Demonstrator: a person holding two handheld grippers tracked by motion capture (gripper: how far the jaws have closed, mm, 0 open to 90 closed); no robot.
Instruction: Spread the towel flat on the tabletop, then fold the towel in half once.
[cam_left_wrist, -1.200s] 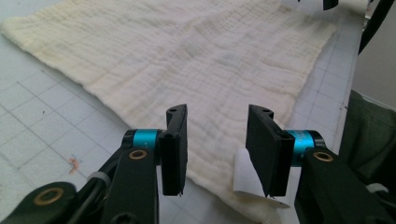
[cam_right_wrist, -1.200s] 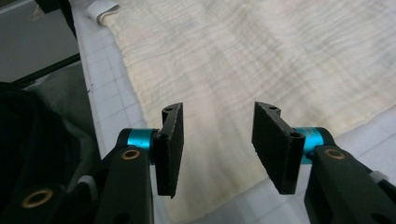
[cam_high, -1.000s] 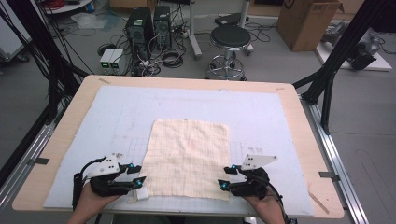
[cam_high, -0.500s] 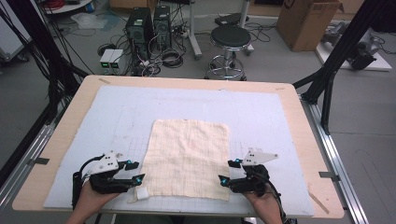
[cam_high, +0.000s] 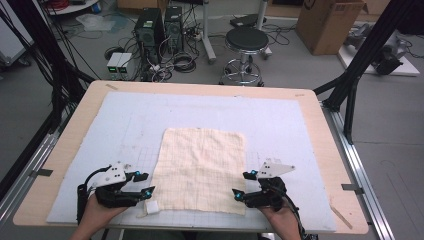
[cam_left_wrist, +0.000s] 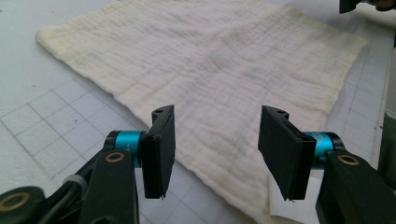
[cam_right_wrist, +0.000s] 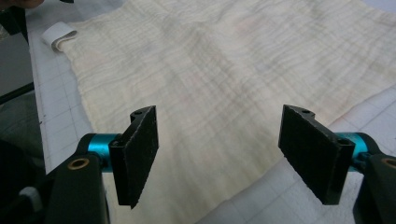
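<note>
At the near left corner: we hold the left gripper (cam_high: 146, 183), jaws spread and just been opening, nothing pinched.
Tag: small white label (cam_high: 151, 206) at that corner.
Centre: cream cloth (cam_high: 201, 167) flat on the white mat (cam_high: 280, 125).
Near right corner: right gripper (cam_high: 242, 184), jaws spread, just been opening, pressing nothing.

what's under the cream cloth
The cloth lies flat on the gridded white mat, which shows all around it. Whatever sits beneath its middle is covered.
</note>
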